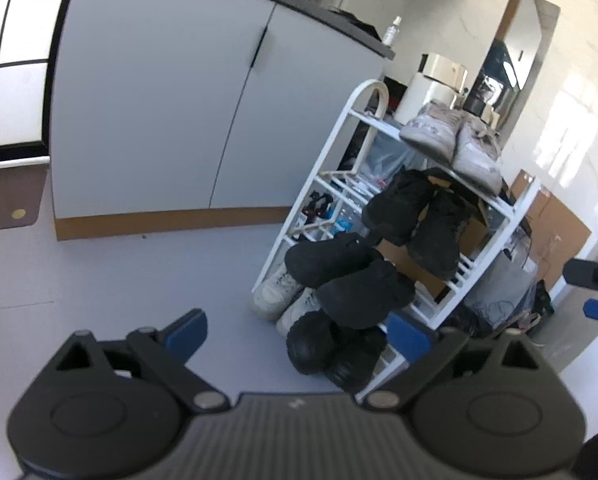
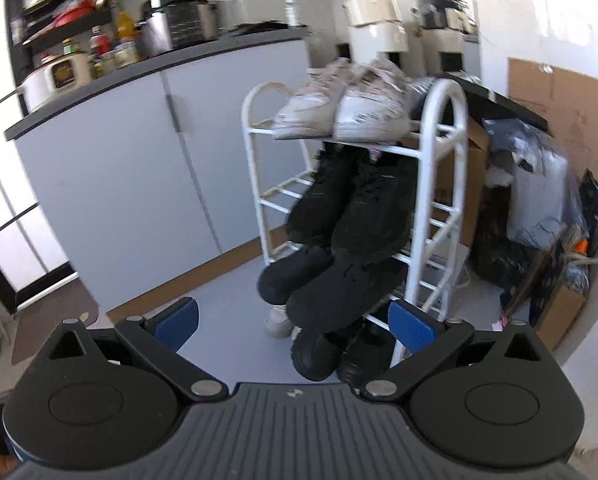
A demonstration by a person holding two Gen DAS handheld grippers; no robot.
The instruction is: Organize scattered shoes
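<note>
Two wrist views face a white tubular shoe rack (image 1: 331,160) standing on a pale grey floor (image 1: 139,280) beside a grey two-door cabinet (image 1: 159,112). Top shelf: a pair of worn white sneakers (image 2: 347,104), side by side, toes toward the cameras. Second shelf: a pair of black sneakers (image 2: 355,208), tilted with toes pointing down and forward. Third shelf: a second black pair (image 2: 323,284), likewise tilted, its toes overhanging the front rail. Lowest level, near the floor: a third black pair (image 2: 339,352) with rounded toes. Left of that pair, at the foot of the rack, lies a further pair of white sneakers (image 1: 283,300), seen clearly in the left wrist view and only partly in the right wrist view.

Left gripper (image 1: 299,336): jaws spread wide, blue pads (image 1: 187,334) far apart, nothing between them; it points toward the lower shelves without touching any shoe. Right gripper (image 2: 295,326): jaws likewise wide, blue fingertips (image 2: 411,326) apart and empty, aimed at the same lower shelves. In the left wrist view a part of the right gripper (image 1: 595,288) shows at the right edge.

Surroundings: a dark countertop (image 2: 159,68) above the cabinet carries jars and appliances; right of the rack stand cardboard boxes (image 2: 475,168) and plastic bags (image 2: 535,196). The right wrist view is slightly motion-blurred.
</note>
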